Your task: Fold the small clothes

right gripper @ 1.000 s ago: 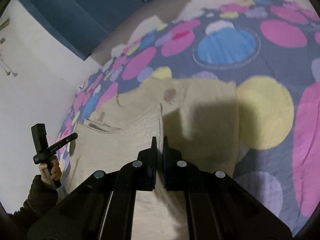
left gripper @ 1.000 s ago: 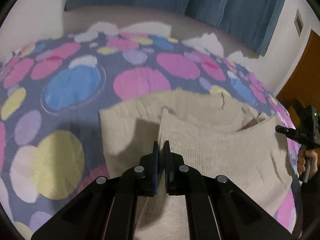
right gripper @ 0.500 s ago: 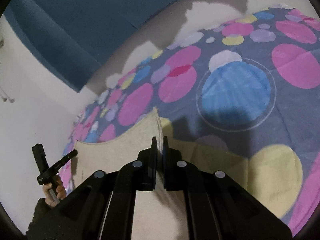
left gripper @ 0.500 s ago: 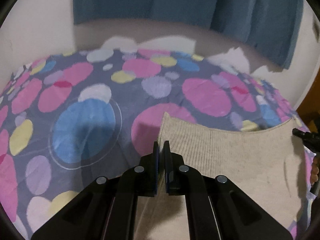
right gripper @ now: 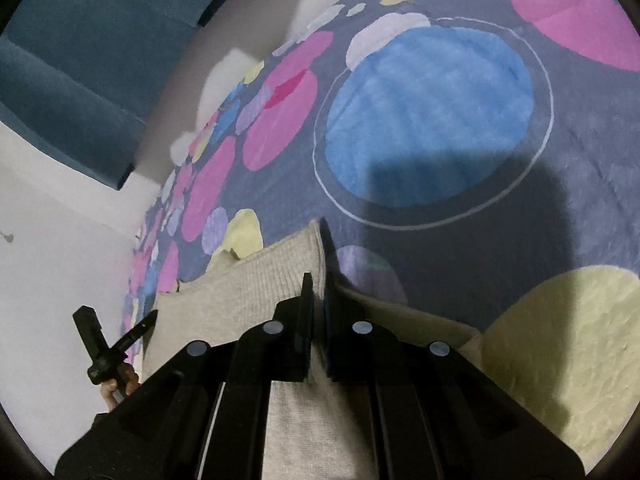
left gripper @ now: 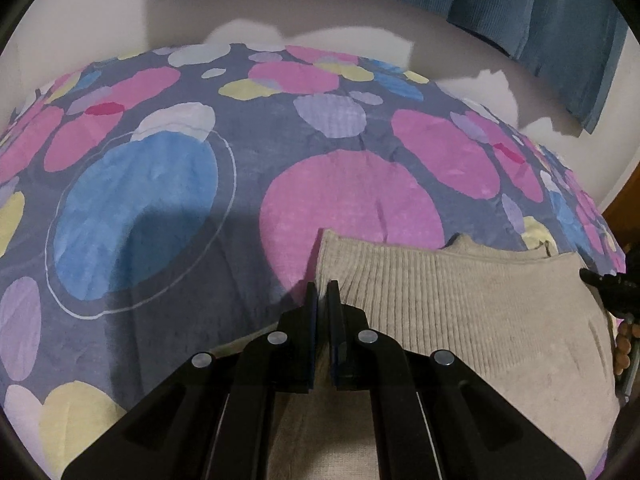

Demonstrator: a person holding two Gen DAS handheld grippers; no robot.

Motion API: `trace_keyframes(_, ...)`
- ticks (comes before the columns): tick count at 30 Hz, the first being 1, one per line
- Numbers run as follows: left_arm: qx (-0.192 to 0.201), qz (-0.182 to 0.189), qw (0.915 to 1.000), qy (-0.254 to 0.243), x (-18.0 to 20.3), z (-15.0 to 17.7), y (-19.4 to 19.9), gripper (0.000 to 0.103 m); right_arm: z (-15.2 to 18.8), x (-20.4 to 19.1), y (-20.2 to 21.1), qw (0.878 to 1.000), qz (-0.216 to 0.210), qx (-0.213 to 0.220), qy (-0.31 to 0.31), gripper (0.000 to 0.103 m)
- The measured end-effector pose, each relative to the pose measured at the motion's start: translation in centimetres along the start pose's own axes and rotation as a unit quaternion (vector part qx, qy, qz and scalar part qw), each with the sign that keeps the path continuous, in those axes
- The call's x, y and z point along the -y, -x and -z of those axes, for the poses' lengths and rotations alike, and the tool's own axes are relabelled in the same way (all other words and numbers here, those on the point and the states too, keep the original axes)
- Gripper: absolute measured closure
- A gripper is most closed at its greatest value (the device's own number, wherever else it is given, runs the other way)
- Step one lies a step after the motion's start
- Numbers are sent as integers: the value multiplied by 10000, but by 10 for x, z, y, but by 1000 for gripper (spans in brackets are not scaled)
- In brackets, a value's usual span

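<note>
Beige ribbed knit [left gripper: 460,300] is what I'm carrying, a small sweater by the look of it, one hem corner pinched in each gripper; compared with a second ago the lower layer of the garment, wide open in both views then, is now almost fully covered by the flap I'm dragging over it; only a sliver of collar peeks out past the far edge in the left view, and a strip of the under layer shows at right of the right gripper [right gripper: 316,296]; so the fold-over reads as nearly landed, hem coming up to meet the neckline; both views also sit lower and closer to the bedspread [left gripper: 248,152] than before, so I take this as the lay-down phase, release not yet done; jaws: left gripper [left gripper: 322,296] is clamped nearly shut with the hem corner sticking up between and beyond the tips; right gripper likewise closed down on the opposite corner, fabric rising between its tips and running back under the fingers; no visible gap on either beyond cloth thickness; the sweater lies on the spotted bedspread near my side, the carried edge stretched between the two grippers and sagging slightly in the middle; in the right view I can see the left gripper [right gripper: 116,344] in the person's hand [right gripper: 120,384] at the far corner, flap running from it to my tips; next call, my guess: set the edge down square with the collar, then open both.
</note>
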State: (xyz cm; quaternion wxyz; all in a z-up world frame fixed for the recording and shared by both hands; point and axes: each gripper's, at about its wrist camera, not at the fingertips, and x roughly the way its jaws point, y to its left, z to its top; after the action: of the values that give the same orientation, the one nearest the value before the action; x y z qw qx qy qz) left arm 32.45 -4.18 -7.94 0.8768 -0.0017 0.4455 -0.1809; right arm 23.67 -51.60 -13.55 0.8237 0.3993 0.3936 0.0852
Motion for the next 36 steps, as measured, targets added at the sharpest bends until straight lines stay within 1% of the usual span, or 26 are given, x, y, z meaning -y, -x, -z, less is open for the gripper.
trace_keyframes(3,12,-8,10000,-49,2,-2,5,96,0,2,5,9999,-61,36,-106,99)
trace_keyframes(4,-16,-19,10000,-82,4,-2,9,93,2,4,9,9999,-56,42,-158,99)
trace_keyframes(6,-55,-25,9999,-111,4,-1,14,83,4,6,16,9998,-12,51,-204,96)
trace_keyframes(7,-76,-41,9999,-105,3,2,21,70,7,6,21,9998,42,60,-209,95)
trace_keyframes(8,-50,-37,9999,-93,2,4,26,62,9,5,26,9997,101,79,-203,92)
trace_keyframes(9,19,13,10000,-56,0,9,36,61,11,5,31,9997,131,95,-195,89)
trace_keyframes(11,39,64,10000,23,-2,19,50,52,18,4,44,9995,175,157,-192,74)
trace_keyframes(12,35,107,9999,81,-2,27,60,50,22,4,50,9994,205,192,-192,72)
trace_keyframes(13,28,132,9999,92,-2,32,66,49,28,3,58,9993,234,209,-189,70)
trace_keyframes(16,51,203,9998,20,5,55,92,49,44,-5,76,9993,203,291,-145,67)
trace_keyframes(18,110,200,9997,-64,12,74,110,47,57,-13,89,9994,56,337,-108,65)
trace_keyframes(19,137,201,9997,-79,14,80,117,42,66,-20,95,9994,-22,341,-70,64)
trace_keyframes(20,197,205,9996,-80,15,88,125,39,71,-25,99,9994,-72,344,-41,62)
trace_keyframes(23,308,305,9990,-46,18,109,145,38,98,-48,110,9986,-410,313,67,55)
trace_keyframes(24,315,360,9989,17,18,116,151,38,110,-57,112,9981,-537,266,118,53)
trace_keyframes(26,345,434,9984,139,16,126,159,31,131,-75,114,9966,-775,152,220,45)
trace_keyframes(27,378,451,9980,226,14,133,164,30,140,-83,113,9959,-866,109,255,43)
trace_keyframes(29,410,451,9975,356,10,142,168,28,161,-101,107,9934,-1100,-68,323,33)
trace_keyframes(31,369,477,9966,557,3,151,169,26,179,-115,99,9905,-1307,-254,355,29)
trace_keyframes(32,316,492,9961,660,-1,156,168,26,192,-123,91,9878,-1451,-425,372,27)
trace_keyframes(34,196,525,9945,887,-10,163,165,26,209,-134,79,9840,-1607,-669,376,24)
trace_keyframes(36,174,579,9929,1022,-16,167,165,26,224,-142,67,9807,-1693,-892,411,23)
